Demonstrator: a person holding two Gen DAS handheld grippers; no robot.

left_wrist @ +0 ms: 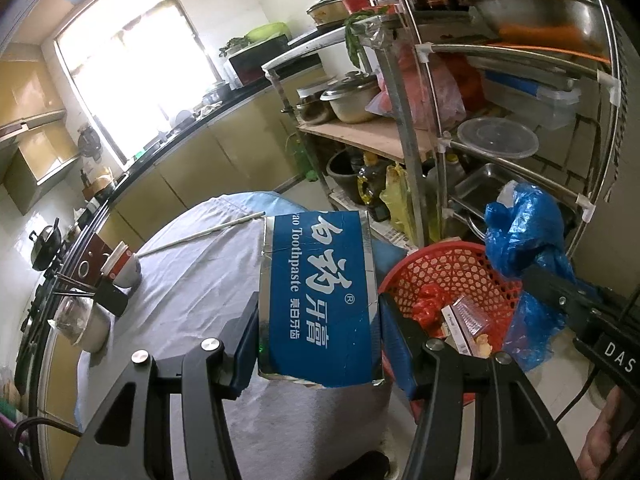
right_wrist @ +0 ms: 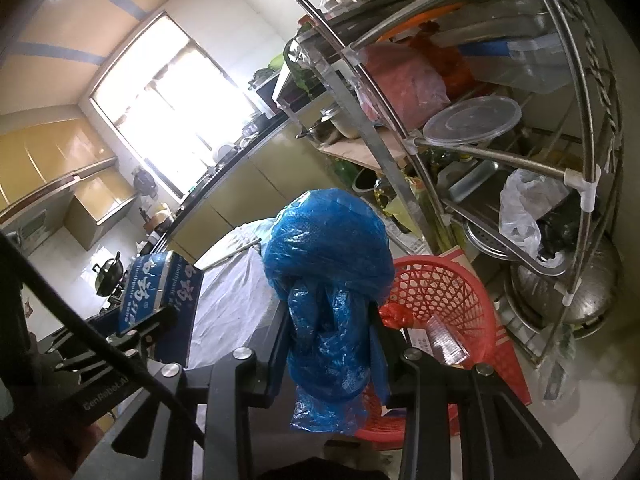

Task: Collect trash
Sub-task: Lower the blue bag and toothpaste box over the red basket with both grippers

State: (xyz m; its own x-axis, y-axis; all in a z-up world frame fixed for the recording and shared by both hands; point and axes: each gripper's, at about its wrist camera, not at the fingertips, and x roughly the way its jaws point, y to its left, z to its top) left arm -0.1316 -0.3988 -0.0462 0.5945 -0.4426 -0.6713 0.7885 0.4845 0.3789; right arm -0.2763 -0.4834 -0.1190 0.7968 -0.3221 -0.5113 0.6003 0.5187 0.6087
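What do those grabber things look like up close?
Each hand-held gripper, left and right, has black metal arms with shiny silver bolts and two flat fingers with blue pads. White letters "DAS" mark the right one's black body, "GenRobot.AI" the left one's. Thin black cables trail from them.

Kitchen interior. Bright window (left_wrist: 132, 68) overexposed on far wall. Yellow cabinets (left_wrist: 224, 160) under dark counter. Metal shelving rack (left_wrist: 516, 120) at right, crowded. Worktop (left_wrist: 200, 280) under grey cloth.

Both wrist cameras look forward from close above the table (left_wrist: 200, 280), sharing the red basket (left_wrist: 452, 264) and far window (right_wrist: 168, 108).
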